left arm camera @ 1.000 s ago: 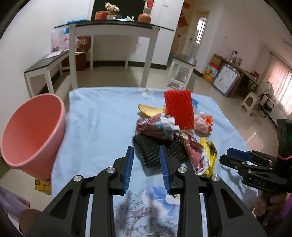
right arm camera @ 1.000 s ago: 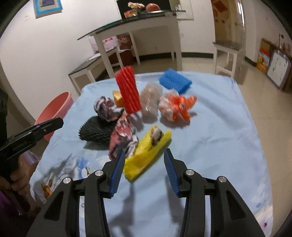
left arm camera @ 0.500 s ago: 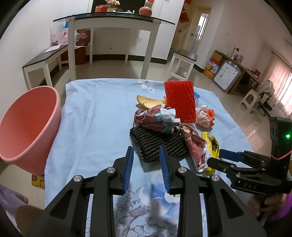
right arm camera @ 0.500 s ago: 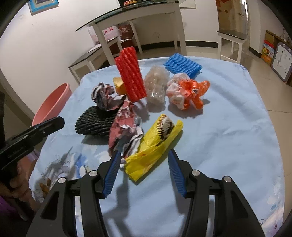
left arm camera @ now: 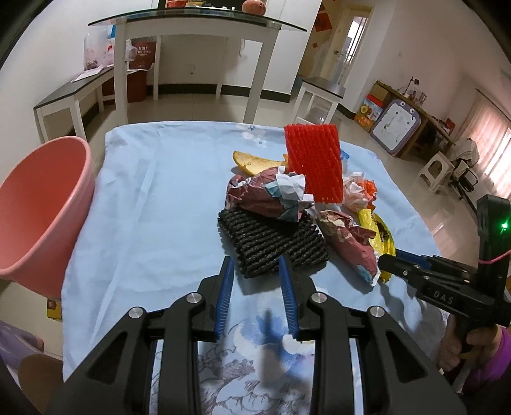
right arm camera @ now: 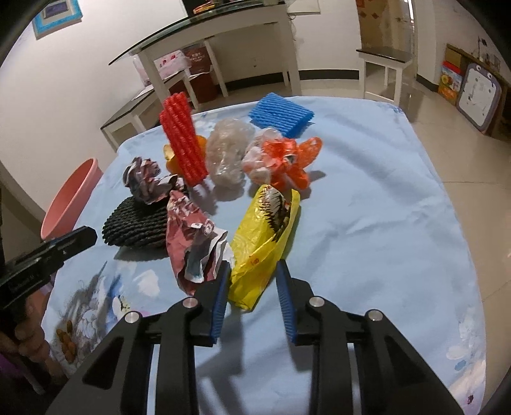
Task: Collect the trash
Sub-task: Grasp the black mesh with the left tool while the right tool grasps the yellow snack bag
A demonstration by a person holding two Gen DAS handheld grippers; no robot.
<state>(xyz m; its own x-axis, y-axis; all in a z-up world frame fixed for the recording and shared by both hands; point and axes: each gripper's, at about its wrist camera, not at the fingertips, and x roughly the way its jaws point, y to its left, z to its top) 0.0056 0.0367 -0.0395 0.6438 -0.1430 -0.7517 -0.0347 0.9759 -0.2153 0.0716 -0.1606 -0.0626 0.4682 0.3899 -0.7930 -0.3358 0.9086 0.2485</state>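
Note:
A pile of trash lies on the blue tablecloth [left arm camera: 153, 191]. My left gripper [left arm camera: 255, 268] is open, and the near edge of a black foam net [left arm camera: 271, 242] sits just ahead of its fingertips. In the right wrist view my right gripper [right arm camera: 252, 271] has its jaws closing around the near end of a yellow plastic bag [right arm camera: 262, 236]; the pads stand at the bag's sides without visibly squeezing it. A crumpled red-and-white wrapper [right arm camera: 194, 242] lies just left of that bag. A pink bucket [left arm camera: 35, 210] stands off the table's left edge.
Further back lie a red foam net [right arm camera: 183, 140] standing upright, a clear plastic wad [right arm camera: 228, 153], an orange-and-white wrapper [right arm camera: 284, 159], a blue foam net [right arm camera: 281, 116] and a second crumpled wrapper [left arm camera: 265, 194]. White tables [left arm camera: 191, 19] stand behind.
The right gripper moved forward and down over the yellow bag's near end and its jaws narrowed. The left gripper crept closer to the black foam net.

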